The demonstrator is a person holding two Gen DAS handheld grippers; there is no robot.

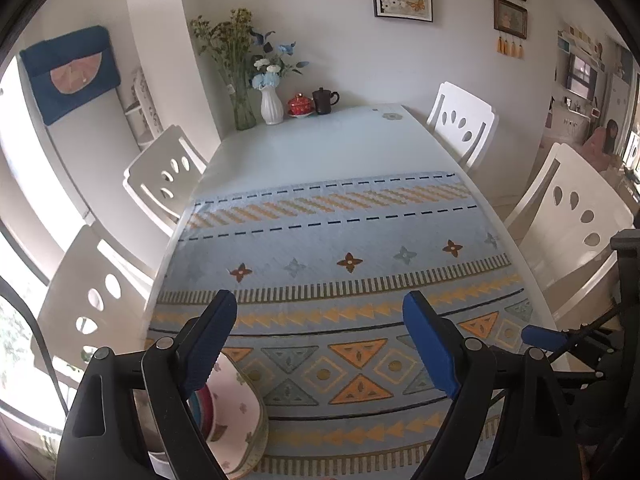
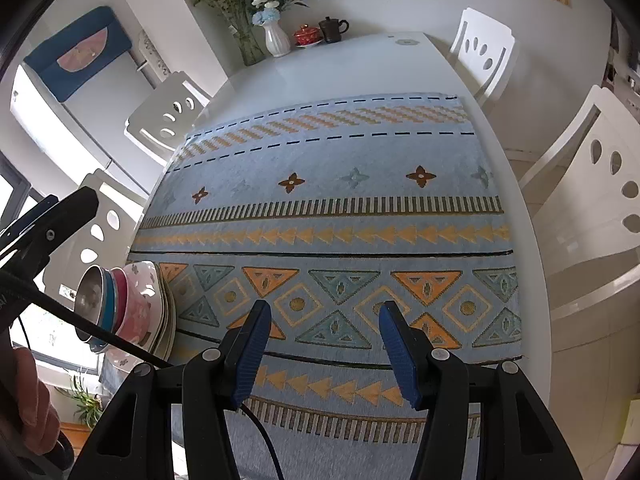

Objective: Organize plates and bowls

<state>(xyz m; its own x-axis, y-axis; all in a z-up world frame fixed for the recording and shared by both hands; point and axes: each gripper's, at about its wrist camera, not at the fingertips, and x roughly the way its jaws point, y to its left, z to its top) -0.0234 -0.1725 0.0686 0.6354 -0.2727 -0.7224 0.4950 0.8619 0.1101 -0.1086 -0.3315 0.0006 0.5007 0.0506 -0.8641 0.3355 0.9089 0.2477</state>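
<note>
At the table's near left edge, the right wrist view shows the whole stack of bowls and plates (image 2: 128,312): a metal bowl on blue, pink and floral ones over plates. The left wrist view catches only part of it, under the left gripper (image 1: 320,344), whose jaws stand wide apart and empty. The right gripper (image 2: 324,352), jaws parted and empty, hangs over the patterned cloth (image 2: 332,208), well right of the stack.

The patterned cloth (image 2: 320,208) lies bare across the middle of the bench (image 2: 360,52), open to any pass. The stack of bowls and plates (image 2: 132,304) crowds the near left edge (beside the left gripper (image 1: 320,340)). Vases (image 2: 276,40) and cups (image 2: 332,28) line the far end; white chairs (image 2: 484,52) flank both sides.
</note>
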